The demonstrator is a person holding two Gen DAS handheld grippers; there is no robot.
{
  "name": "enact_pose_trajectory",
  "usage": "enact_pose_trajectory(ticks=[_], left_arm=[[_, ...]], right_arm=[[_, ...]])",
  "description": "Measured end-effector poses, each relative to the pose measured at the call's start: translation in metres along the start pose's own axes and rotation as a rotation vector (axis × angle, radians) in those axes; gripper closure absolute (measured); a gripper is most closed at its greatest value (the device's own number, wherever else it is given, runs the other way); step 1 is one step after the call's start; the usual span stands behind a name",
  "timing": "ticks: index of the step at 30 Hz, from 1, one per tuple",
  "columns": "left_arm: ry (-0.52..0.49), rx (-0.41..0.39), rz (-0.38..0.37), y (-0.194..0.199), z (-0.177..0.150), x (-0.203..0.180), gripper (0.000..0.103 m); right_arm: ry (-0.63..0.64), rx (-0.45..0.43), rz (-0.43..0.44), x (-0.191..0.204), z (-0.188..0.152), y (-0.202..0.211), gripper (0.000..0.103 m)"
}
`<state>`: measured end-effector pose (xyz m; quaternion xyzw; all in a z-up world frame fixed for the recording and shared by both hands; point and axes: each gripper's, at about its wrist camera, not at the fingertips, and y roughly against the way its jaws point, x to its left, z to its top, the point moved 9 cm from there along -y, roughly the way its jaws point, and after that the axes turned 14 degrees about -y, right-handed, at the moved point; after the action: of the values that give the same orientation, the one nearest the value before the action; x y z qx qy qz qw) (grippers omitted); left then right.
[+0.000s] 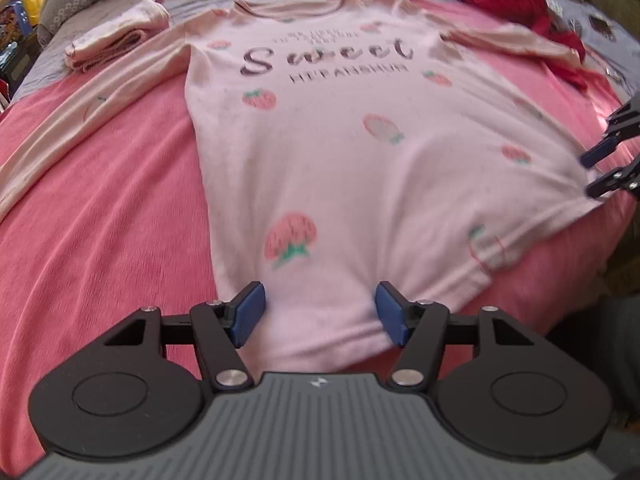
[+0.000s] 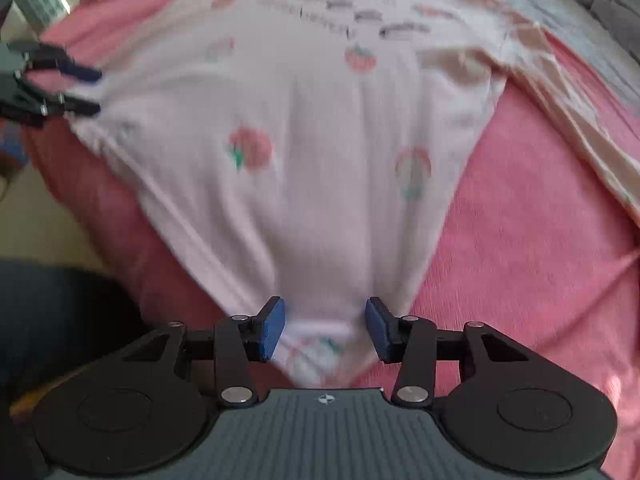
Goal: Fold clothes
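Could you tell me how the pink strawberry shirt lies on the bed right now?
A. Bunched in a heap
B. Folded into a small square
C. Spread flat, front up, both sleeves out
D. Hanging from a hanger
C: the shirt lies flat with its "Sweet" print up and sleeves stretched sideways over the pink bedspread.

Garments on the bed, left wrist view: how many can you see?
3. The strawberry shirt lies spread flat on the pink cover; a folded pale pink piece sits beyond its left sleeve; a red bundle lies far right. More may be hidden there.
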<state>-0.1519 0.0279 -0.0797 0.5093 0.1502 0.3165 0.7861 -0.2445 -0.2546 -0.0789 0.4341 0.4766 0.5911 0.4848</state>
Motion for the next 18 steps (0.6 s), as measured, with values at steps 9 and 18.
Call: enact_pose_trajectory(ticks=[9, 18], left_arm=[[0.063, -0.207, 0.063, 0.001, 0.093, 0.052, 0.040], [-0.059, -0.140, -0.007, -0.041, 0.048, 0.013, 0.040]], right_arm=[[-0.075, -0.217, 0.089, 0.016, 0.131, 0.020, 0.035], [0.017, -0.190, 0.076, 0.028, 0.105, -0.042, 0.032]])
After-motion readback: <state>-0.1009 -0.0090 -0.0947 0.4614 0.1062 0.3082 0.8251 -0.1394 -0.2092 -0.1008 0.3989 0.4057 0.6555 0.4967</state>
